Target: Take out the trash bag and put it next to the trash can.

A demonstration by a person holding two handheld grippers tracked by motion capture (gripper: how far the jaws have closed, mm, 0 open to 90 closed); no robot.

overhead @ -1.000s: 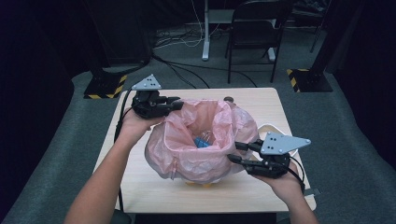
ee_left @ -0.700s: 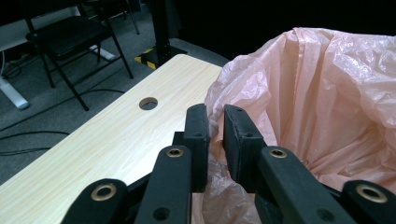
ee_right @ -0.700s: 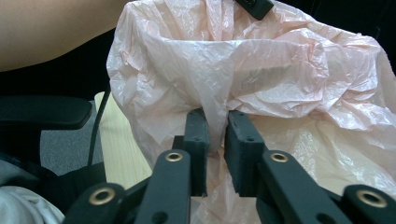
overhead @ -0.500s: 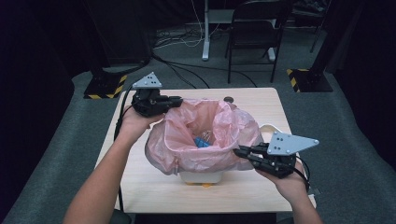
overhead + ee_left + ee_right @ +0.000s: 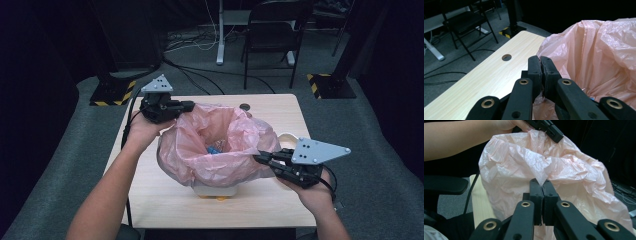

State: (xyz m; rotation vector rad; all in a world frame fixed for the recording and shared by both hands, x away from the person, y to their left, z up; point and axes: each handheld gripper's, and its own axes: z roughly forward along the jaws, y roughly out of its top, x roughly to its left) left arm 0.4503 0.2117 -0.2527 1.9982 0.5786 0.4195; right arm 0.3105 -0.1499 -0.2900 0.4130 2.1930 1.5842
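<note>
A pink plastic bag (image 5: 220, 160) lines a white bin (image 5: 216, 190) in the middle of the wooden table (image 5: 160, 200). Something small and blue (image 5: 214, 149) lies inside it. My left gripper (image 5: 192, 105) is at the bag's far left rim; its jaws have just been closing and now pinch the bag's edge (image 5: 554, 53) between them, as the left gripper (image 5: 540, 60) view shows. My right gripper (image 5: 257, 159) is at the near right rim. In its own view the right gripper (image 5: 540, 182) is shut on a peak of the bag (image 5: 524, 157).
A round hole (image 5: 244, 106) is in the table's far edge. A white object (image 5: 287, 138) lies behind the bag at the right. A black chair (image 5: 272, 30) and cables stand on the floor beyond the table. My left forearm (image 5: 115, 190) crosses the near left of the table.
The right gripper has moved in to the bag's near right rim and closed on it. The left gripper has closed on the far left rim without shifting.
</note>
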